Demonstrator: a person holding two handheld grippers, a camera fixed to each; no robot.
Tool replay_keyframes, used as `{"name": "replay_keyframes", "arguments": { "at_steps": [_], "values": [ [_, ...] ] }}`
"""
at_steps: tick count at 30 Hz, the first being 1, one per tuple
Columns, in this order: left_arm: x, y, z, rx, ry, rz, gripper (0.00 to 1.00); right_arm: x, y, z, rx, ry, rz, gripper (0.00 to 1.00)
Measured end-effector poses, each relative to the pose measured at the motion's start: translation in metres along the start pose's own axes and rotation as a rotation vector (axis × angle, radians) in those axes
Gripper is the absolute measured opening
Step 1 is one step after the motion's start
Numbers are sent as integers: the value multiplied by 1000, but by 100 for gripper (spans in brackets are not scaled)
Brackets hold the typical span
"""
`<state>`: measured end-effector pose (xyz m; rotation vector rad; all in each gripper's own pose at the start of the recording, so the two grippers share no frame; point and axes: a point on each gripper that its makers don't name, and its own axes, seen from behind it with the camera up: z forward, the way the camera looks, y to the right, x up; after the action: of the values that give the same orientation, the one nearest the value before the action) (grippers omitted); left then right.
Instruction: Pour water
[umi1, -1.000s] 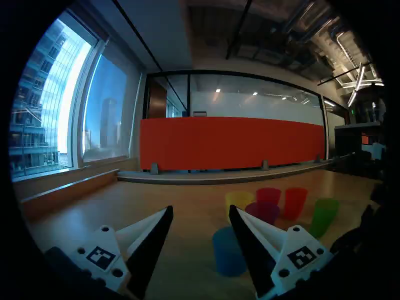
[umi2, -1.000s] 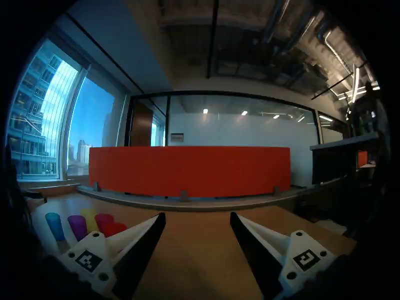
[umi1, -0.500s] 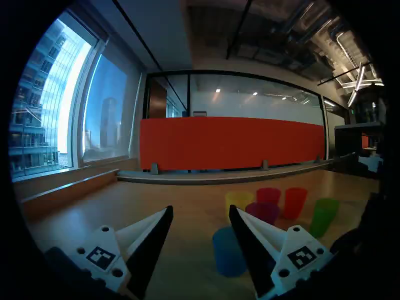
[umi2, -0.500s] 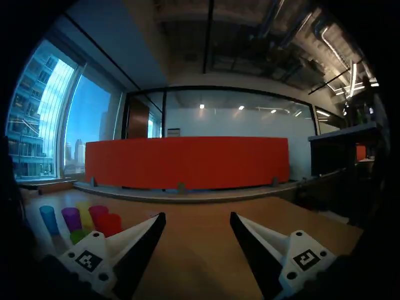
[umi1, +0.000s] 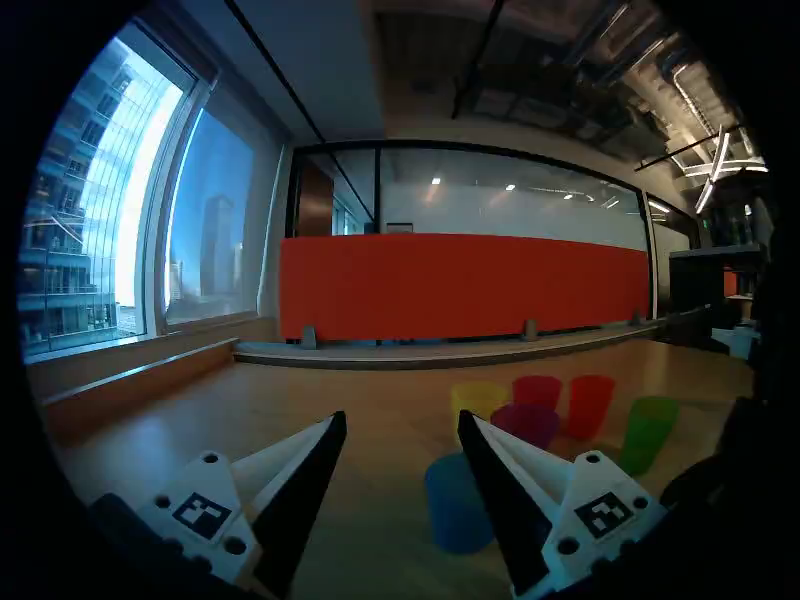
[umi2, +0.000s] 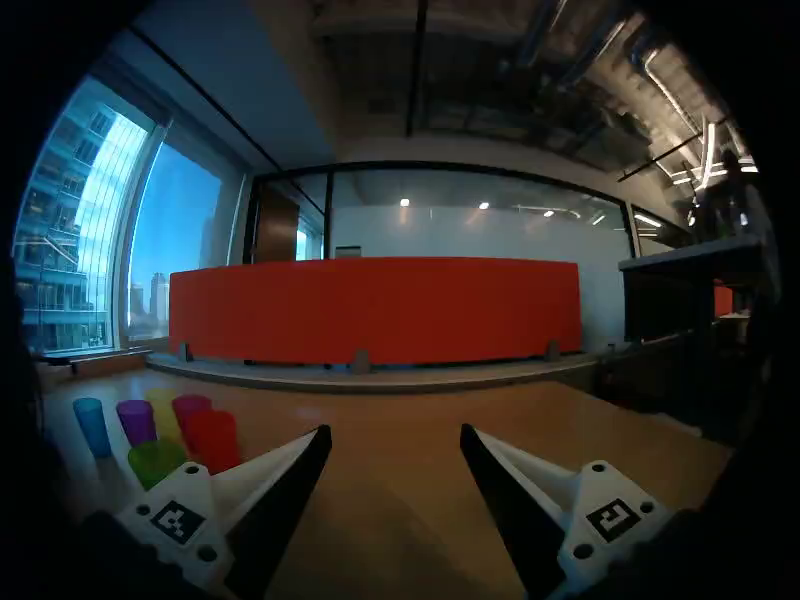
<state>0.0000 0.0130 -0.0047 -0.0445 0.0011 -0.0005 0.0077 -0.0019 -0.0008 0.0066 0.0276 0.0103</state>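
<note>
Six cups (umi1: 530, 425) right; left tool (umi1: 400, 416) spread; table (umi1: 210, 440) runs left to ledge (umi1: 130, 385).

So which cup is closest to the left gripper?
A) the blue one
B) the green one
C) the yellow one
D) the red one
A: in the left gripper view the blue cup stands right beside the left gripper, while the yellow cup, red cup and green cup stand farther back.

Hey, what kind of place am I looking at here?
Probably a modern high-rise office, perhaps a meeting room: a long wooden table with an orange divider panel, a glass partition wall behind it, and tall windows facing city towers.
</note>
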Motion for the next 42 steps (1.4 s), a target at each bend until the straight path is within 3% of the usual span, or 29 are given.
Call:
{"name": "replay_keyframes", "arguments": {
  "at_steps": [42],
  "values": [
    [0, 0, 0, 0, 0, 0, 82, -7, 1, 0, -4, -28, -11, 100]
  ]
}}
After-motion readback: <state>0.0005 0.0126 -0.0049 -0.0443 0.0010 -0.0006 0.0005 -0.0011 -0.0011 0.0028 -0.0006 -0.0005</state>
